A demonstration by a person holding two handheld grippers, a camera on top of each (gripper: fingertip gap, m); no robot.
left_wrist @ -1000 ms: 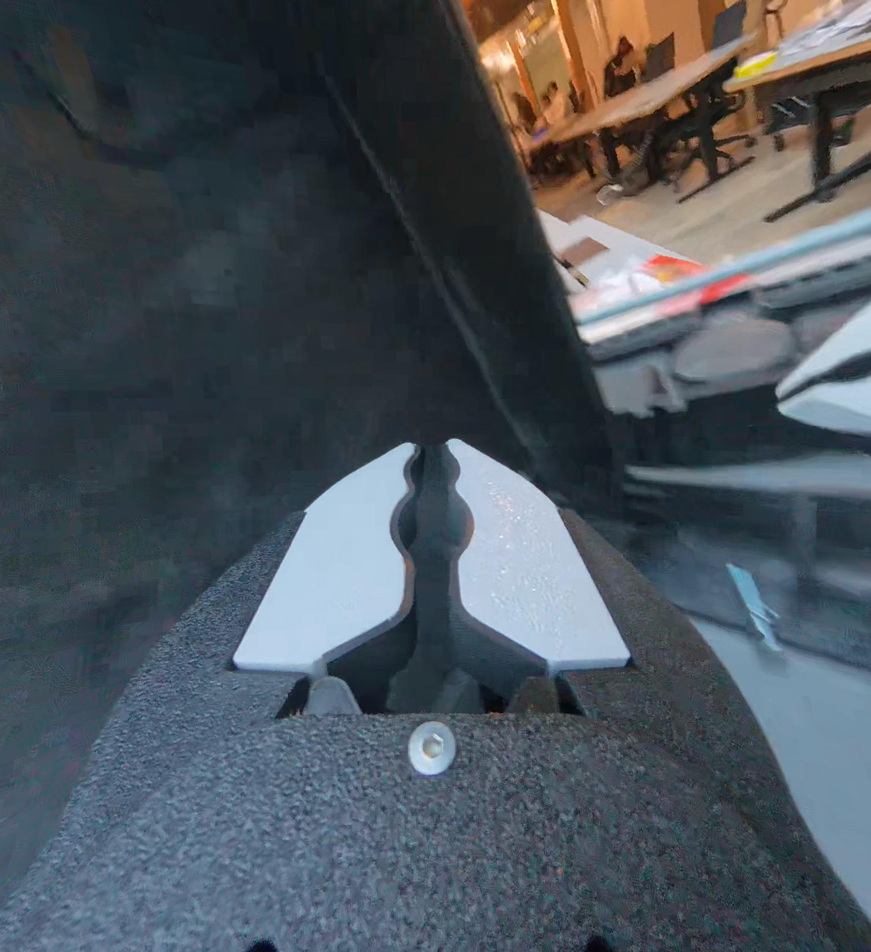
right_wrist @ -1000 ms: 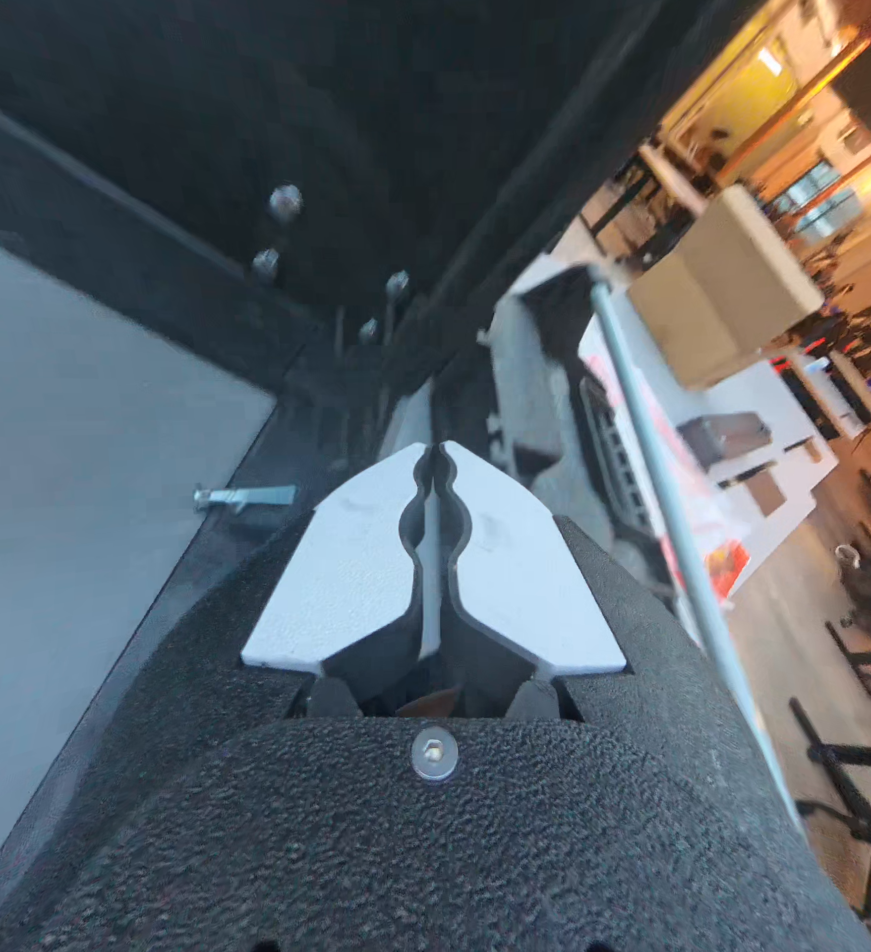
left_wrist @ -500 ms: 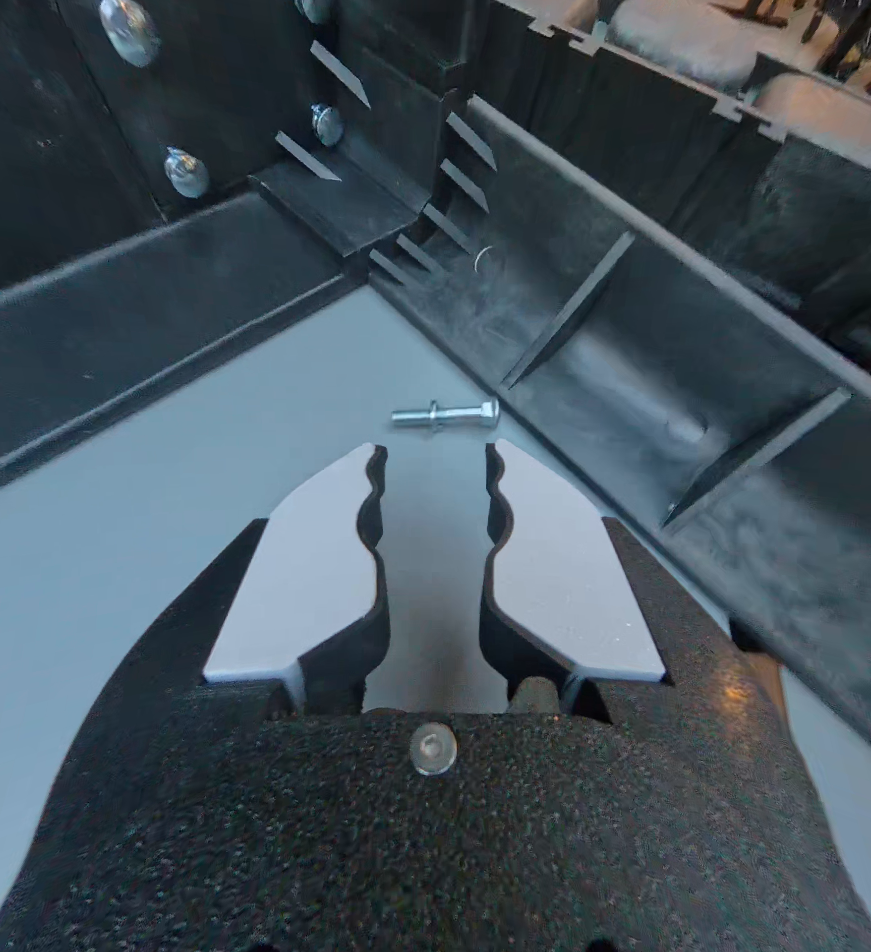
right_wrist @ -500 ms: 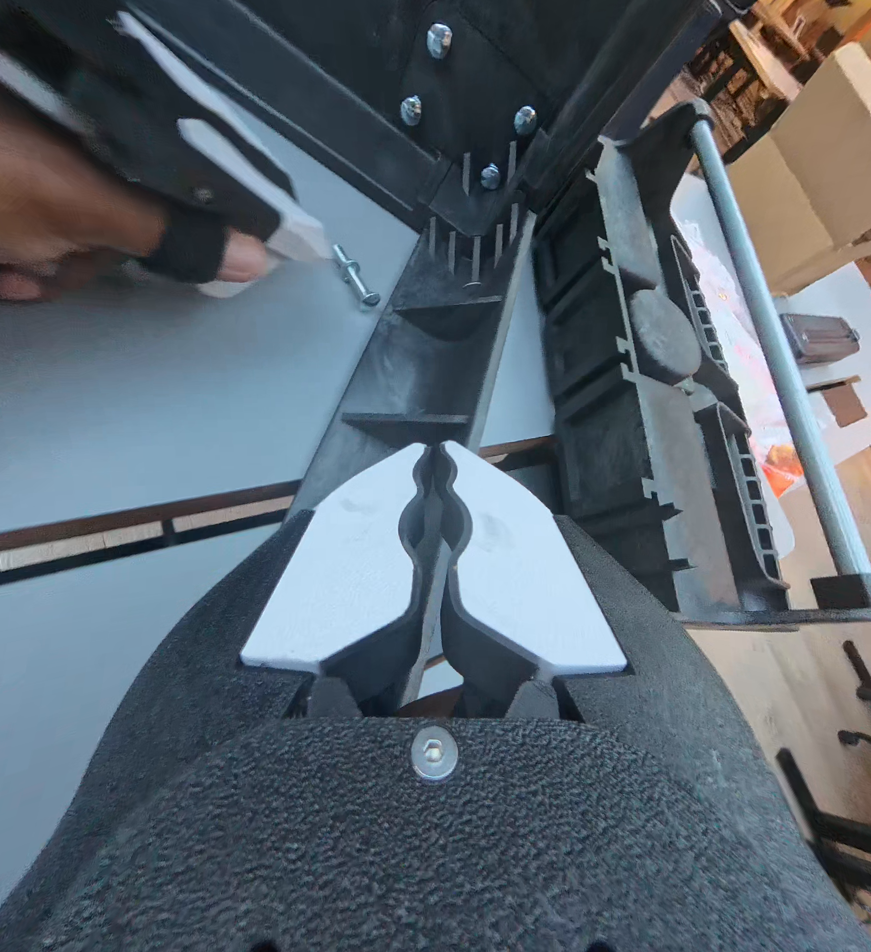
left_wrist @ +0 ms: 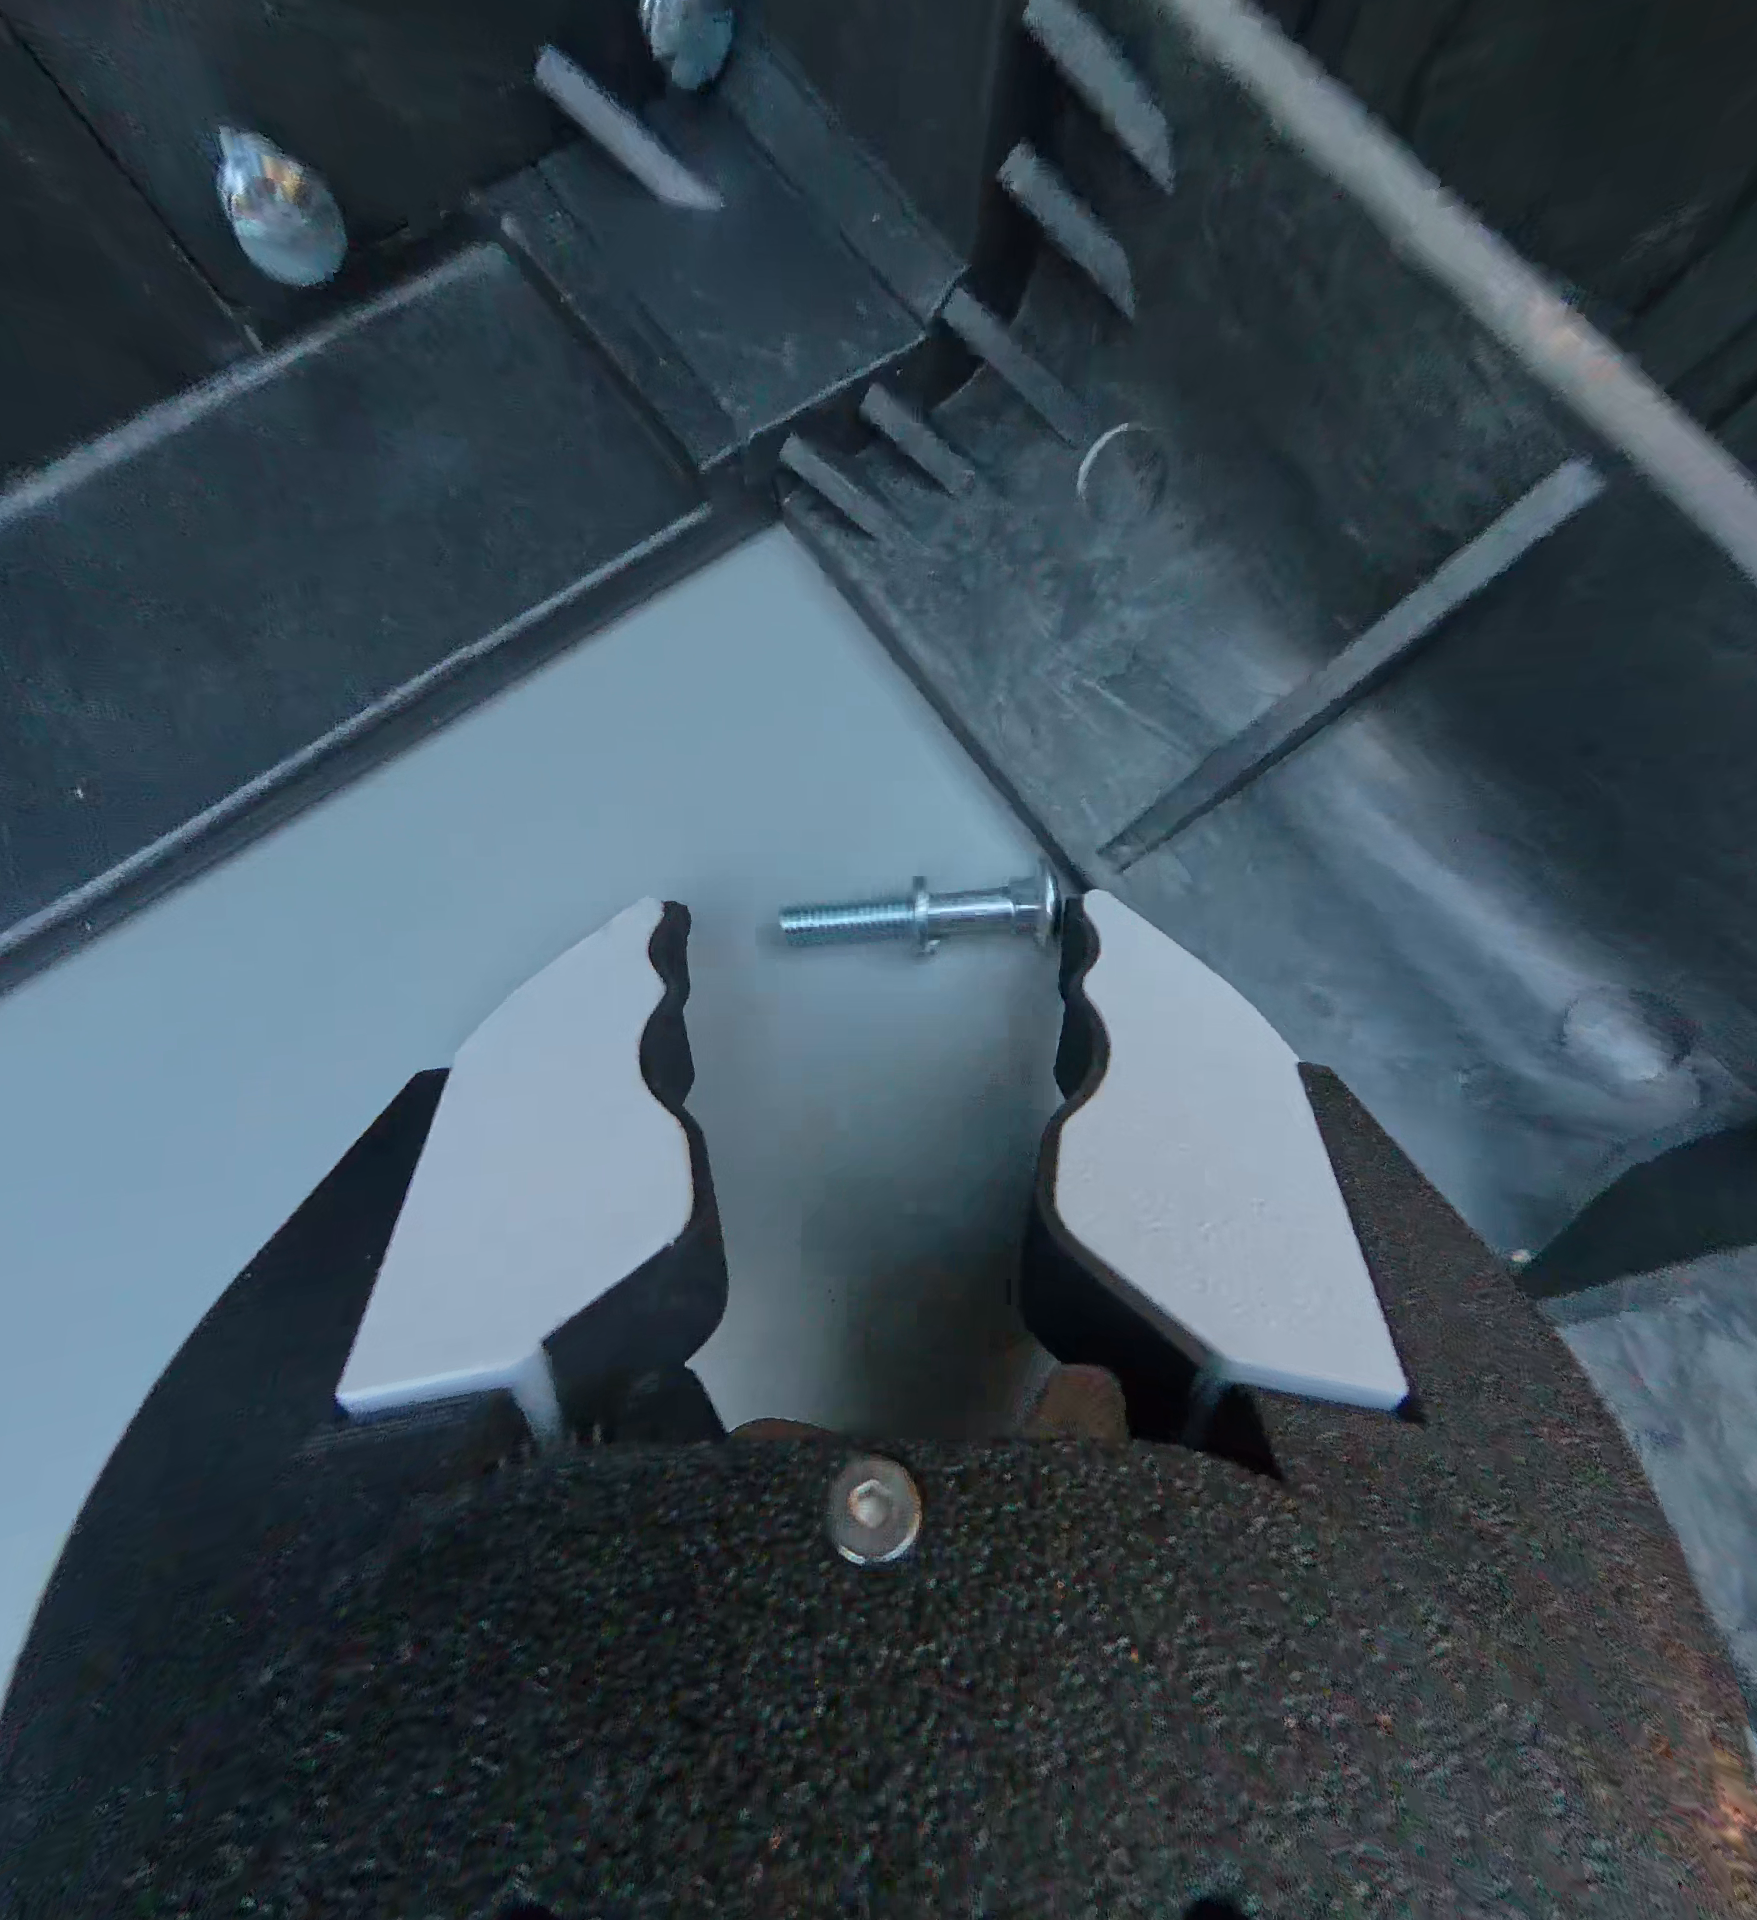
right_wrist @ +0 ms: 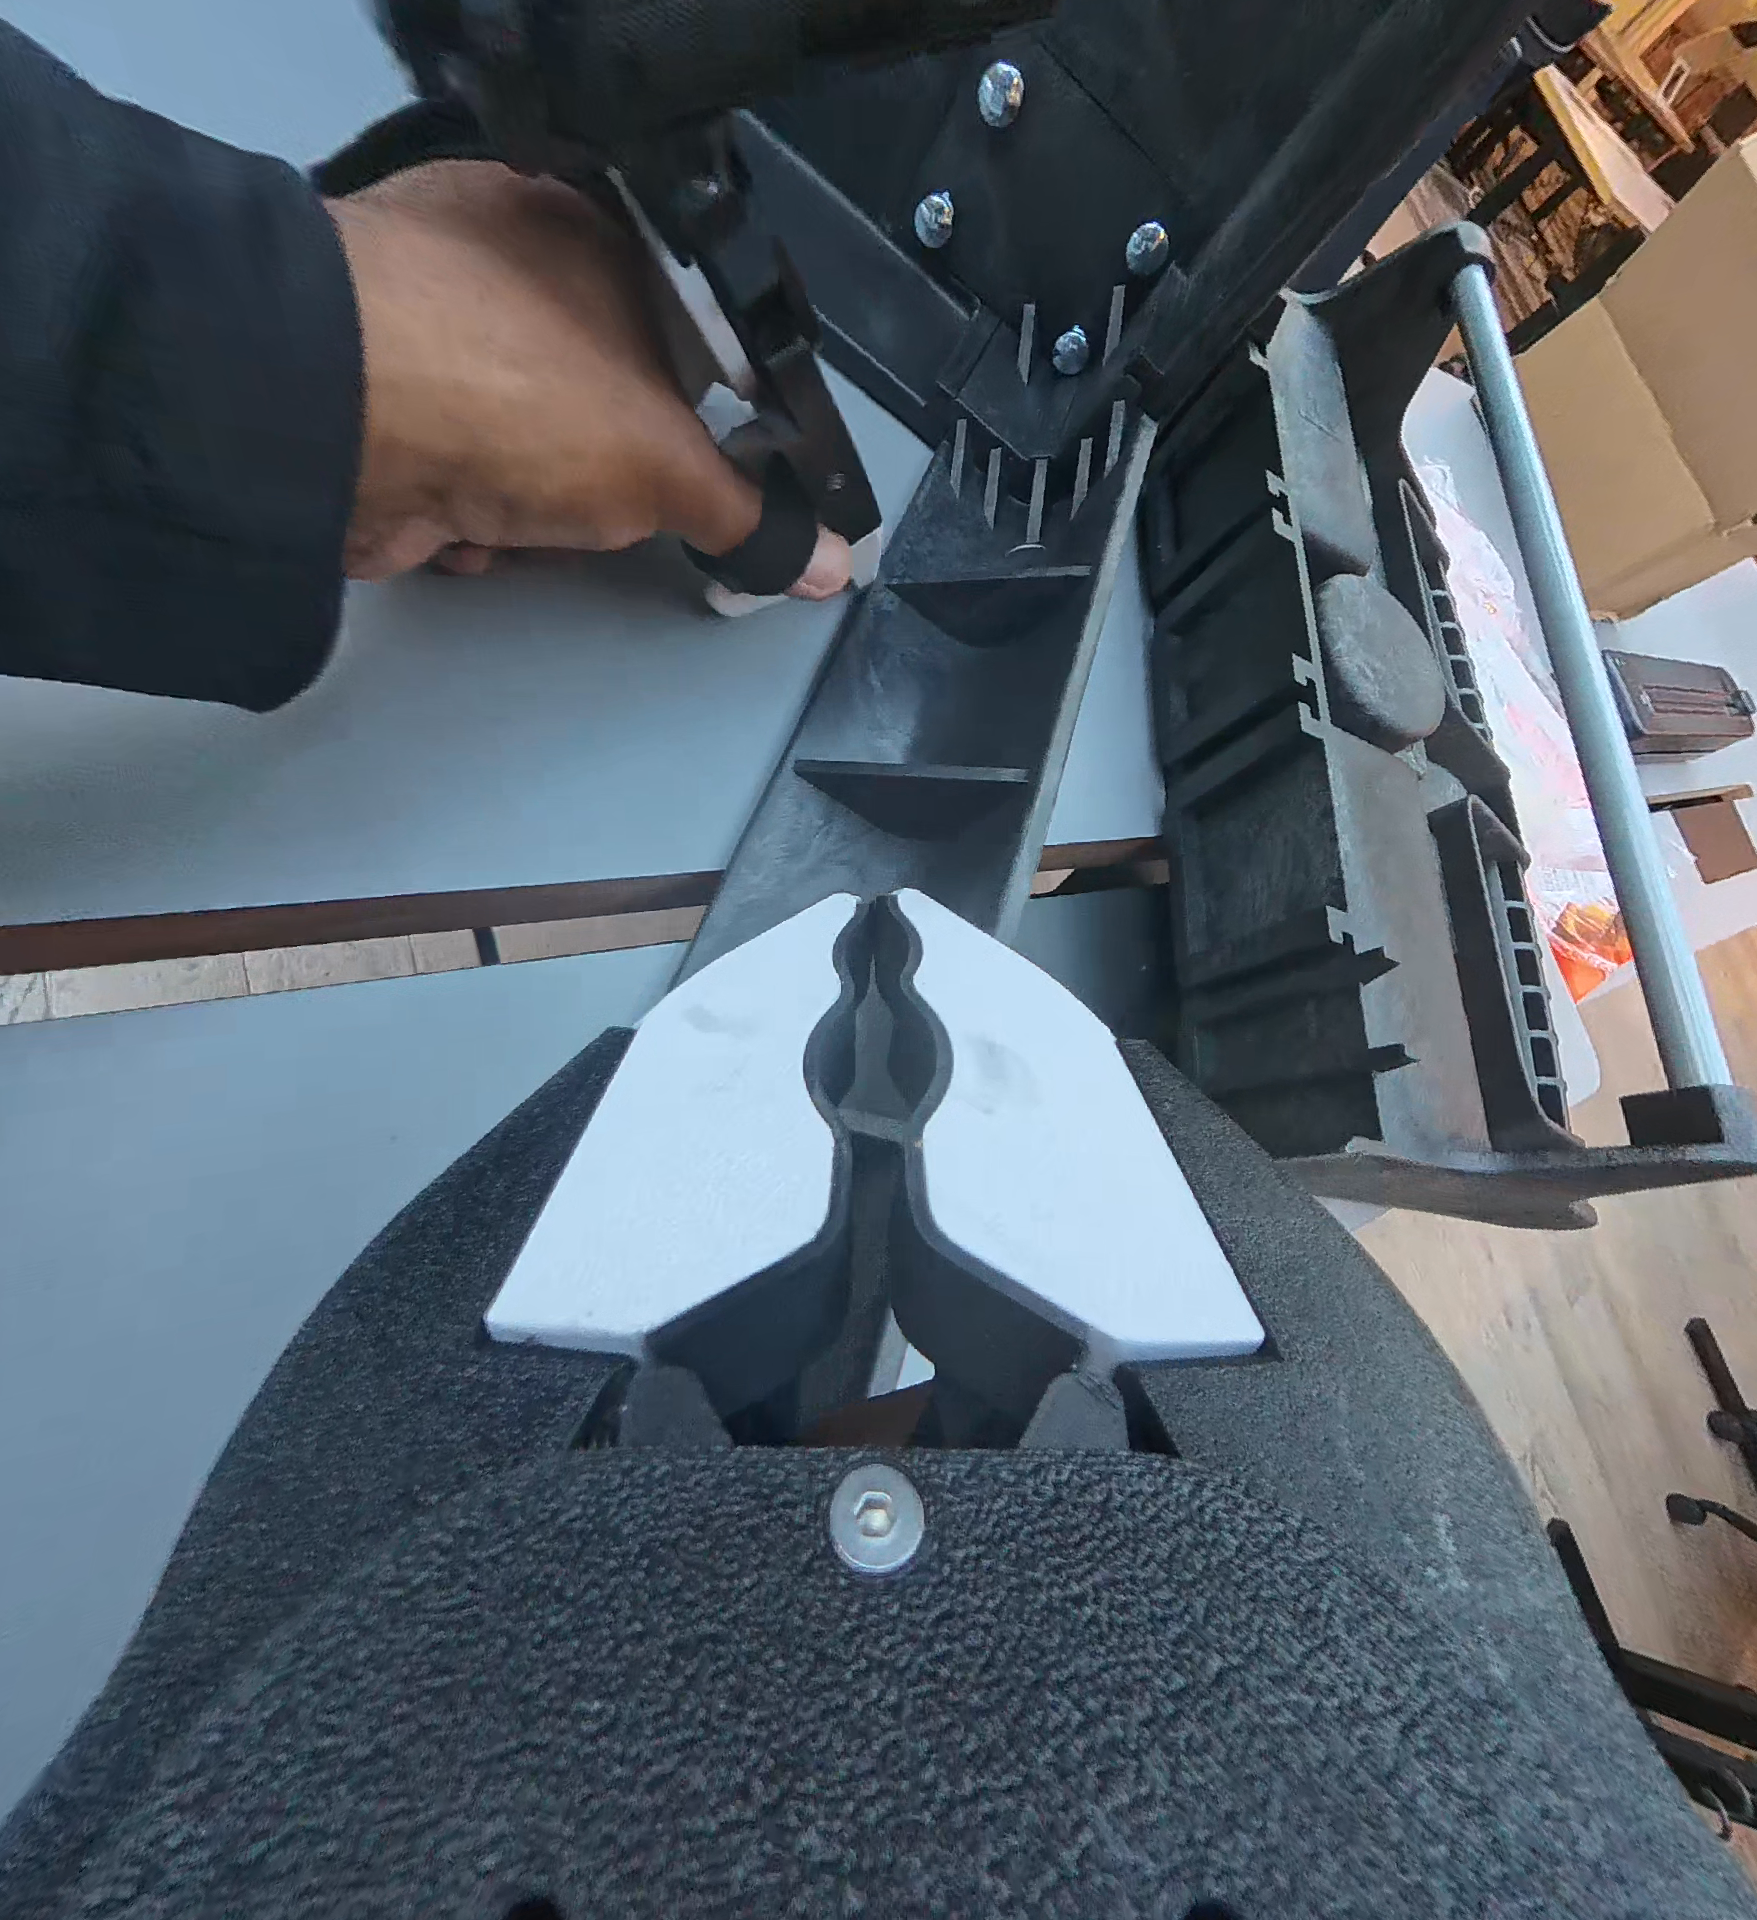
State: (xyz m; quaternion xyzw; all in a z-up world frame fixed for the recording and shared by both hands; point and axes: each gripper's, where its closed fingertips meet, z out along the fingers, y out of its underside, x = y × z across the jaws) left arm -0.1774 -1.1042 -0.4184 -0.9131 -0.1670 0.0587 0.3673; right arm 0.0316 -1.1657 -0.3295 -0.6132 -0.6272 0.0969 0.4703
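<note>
A silver bolt [left_wrist: 921, 920] lies on the grey table [left_wrist: 438, 1039], its head against a black ribbed plastic rail [left_wrist: 1217, 675]. My left gripper [left_wrist: 874, 904] is open and low over the table, with the bolt just ahead between its fingertips [left_wrist: 583, 1039]. In the right wrist view a hand [right_wrist: 521, 395] holds the left gripper [right_wrist: 749, 592] at the corner where the rail [right_wrist: 915, 707] meets a bolted black panel [right_wrist: 1040, 156]; the bolt is hidden there. My right gripper [right_wrist: 879, 909] is shut on the rail's near end.
A second black moulded part [right_wrist: 1300, 790] with a steel rod [right_wrist: 1580, 675] lies right of the rail, overhanging the table edge. Bolt heads [left_wrist: 276, 218] stud the corner bracket. A cardboard box [right_wrist: 1726, 343] and dark stands on the floor [right_wrist: 1747, 1475] are at the right. My right fingertips sit around 25 cm from my left ones.
My left gripper has opened wider and moved down and forward, so the bolt now sits at its fingertips. My right gripper stays shut on the rail and has drawn back slightly.
</note>
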